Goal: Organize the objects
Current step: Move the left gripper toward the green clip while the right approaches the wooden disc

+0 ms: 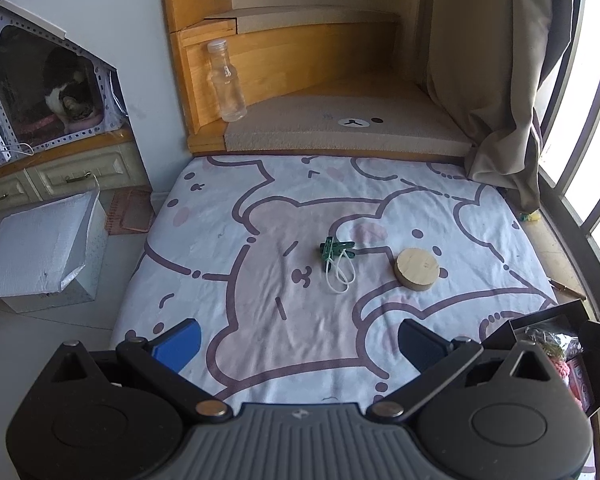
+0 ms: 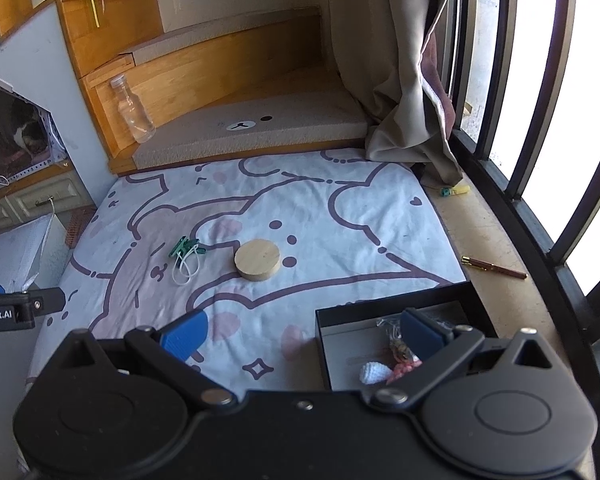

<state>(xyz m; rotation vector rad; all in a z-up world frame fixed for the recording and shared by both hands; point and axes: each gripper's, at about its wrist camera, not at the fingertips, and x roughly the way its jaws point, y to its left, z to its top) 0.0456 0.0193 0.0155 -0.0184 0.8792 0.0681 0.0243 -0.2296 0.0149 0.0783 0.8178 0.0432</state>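
Observation:
On the cartoon-print sheet [image 1: 260, 240] lie green clothes pegs [image 1: 336, 249] with a white elastic loop [image 1: 340, 276] and, to their right, a round wooden disc [image 1: 417, 269]. The right wrist view shows the same pegs [image 2: 186, 248], loop [image 2: 186, 268] and disc [image 2: 258, 259]. A black box [image 2: 340, 344] with small items, some knitted white and pink, sits at the sheet's near right corner. My left gripper [image 1: 300, 344] is open and empty, well short of the pegs. My right gripper [image 2: 304, 334] is open and empty, its right finger over the box.
A clear plastic bottle [image 1: 226, 80] stands on a padded wooden step [image 1: 340, 132]. A curtain [image 1: 500, 80] and window bars [image 2: 520, 120] close the right side. A pen [image 2: 494, 267] lies on the ledge. A white box [image 1: 40, 252] and drawers [image 1: 60, 178] are at the left.

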